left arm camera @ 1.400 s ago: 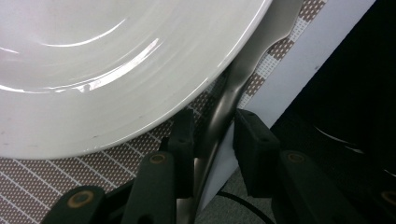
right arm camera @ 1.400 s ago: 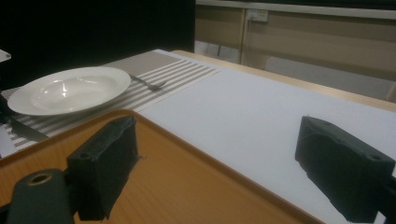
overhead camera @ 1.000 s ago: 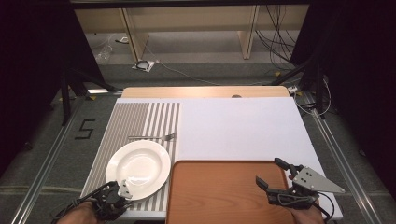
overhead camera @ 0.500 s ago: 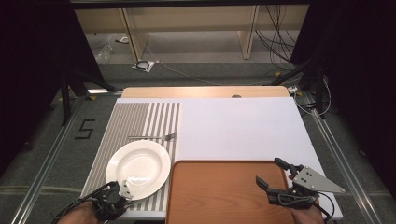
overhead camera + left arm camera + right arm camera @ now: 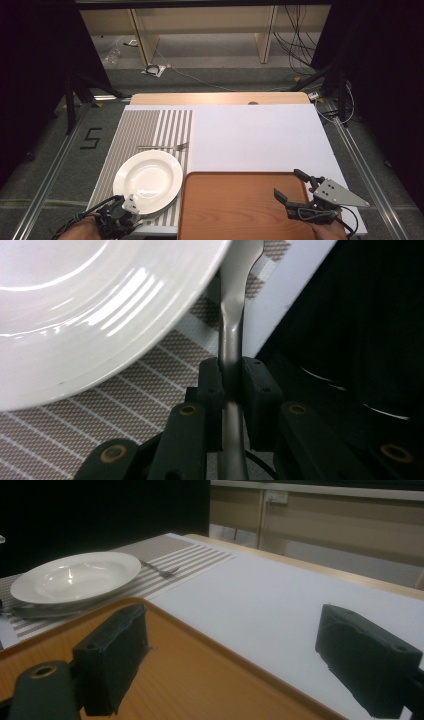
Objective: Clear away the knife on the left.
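The left gripper (image 5: 119, 216) sits at the table's near edge with a piece of cutlery (image 5: 231, 330) between its jaws, the plate (image 5: 148, 181) lying on the striped mat (image 5: 150, 127) just ahead of it and the fork (image 5: 165, 147) beyond the plate. To its right lies the tray (image 5: 235, 205). The right gripper (image 5: 295, 187) hovers over the tray's right end, well apart from the left gripper.

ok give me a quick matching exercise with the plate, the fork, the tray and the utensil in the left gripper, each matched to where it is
Things:
1. plate
2. fork
3. tray
4. utensil handle

Places:
A. clamped in the left gripper
B. on the striped mat, beyond the plate
C. under the open right gripper
D. on the mat, near its front edge

Pairs: 1-D, 2-B, 3-C, 4-A
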`<state>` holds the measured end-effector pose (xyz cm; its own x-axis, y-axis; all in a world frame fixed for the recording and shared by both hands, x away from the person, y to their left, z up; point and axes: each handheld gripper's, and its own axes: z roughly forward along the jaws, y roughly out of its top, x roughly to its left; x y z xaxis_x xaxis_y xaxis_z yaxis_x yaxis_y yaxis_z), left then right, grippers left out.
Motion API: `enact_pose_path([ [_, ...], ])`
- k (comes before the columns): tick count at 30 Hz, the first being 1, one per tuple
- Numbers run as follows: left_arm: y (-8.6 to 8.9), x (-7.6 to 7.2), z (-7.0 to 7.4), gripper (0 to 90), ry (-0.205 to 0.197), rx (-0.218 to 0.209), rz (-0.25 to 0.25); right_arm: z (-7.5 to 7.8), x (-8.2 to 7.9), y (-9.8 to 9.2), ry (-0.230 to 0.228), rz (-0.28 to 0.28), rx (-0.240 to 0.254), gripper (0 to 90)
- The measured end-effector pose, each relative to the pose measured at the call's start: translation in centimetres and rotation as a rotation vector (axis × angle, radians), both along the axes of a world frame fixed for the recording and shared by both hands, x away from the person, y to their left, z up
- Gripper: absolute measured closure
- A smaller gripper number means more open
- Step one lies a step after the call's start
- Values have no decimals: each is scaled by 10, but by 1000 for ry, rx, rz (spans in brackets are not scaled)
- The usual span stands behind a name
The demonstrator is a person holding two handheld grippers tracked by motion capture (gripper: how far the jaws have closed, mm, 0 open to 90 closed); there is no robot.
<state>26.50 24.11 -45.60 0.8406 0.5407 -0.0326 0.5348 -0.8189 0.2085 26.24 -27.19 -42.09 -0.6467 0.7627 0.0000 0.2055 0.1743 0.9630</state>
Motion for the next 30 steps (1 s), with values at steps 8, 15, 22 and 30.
enact_pose_path([
  [8,-4,-4,9,791,-10,-55,-16,0,0,0,3,0,0,143],
  [15,-14,-6,20,791,-55,-150,-30,0,0,0,0,2,2,143],
  [22,-32,-8,28,791,-119,-209,-19,0,0,0,-1,1,7,143],
  [30,-55,-7,35,791,-156,-298,58,0,-1,0,-2,-1,8,143],
])
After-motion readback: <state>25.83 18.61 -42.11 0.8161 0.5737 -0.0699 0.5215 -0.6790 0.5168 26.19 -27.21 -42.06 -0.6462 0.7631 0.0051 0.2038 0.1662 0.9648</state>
